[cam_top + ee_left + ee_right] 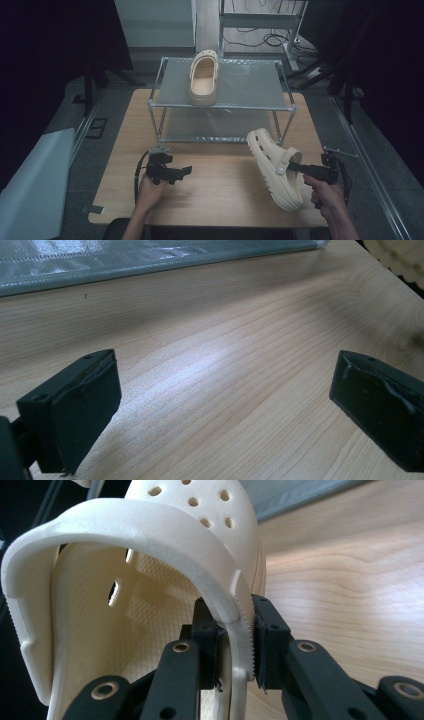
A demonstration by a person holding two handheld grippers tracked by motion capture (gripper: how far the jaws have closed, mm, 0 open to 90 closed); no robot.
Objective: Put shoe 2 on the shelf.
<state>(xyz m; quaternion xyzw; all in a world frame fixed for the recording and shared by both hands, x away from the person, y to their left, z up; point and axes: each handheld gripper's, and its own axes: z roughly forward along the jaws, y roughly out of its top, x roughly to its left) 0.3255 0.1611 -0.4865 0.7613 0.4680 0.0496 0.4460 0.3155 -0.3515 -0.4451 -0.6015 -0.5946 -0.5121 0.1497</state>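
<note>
Two unmarked cream clogs [276,167], one in right gripper [300,169]

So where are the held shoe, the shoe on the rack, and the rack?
Held clog [272,165], high view, upper.
Racked clog [203,85], high view, footbed.
Rack [250,82], high view, bare top shelf.

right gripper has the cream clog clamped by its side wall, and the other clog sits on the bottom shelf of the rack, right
Not quite. The other clog sits on the top shelf of the rack, not the bottom one; the high view shows it there. The rest holds: the right gripper has the cream clog clamped by its side wall, as the right gripper view shows.
</note>
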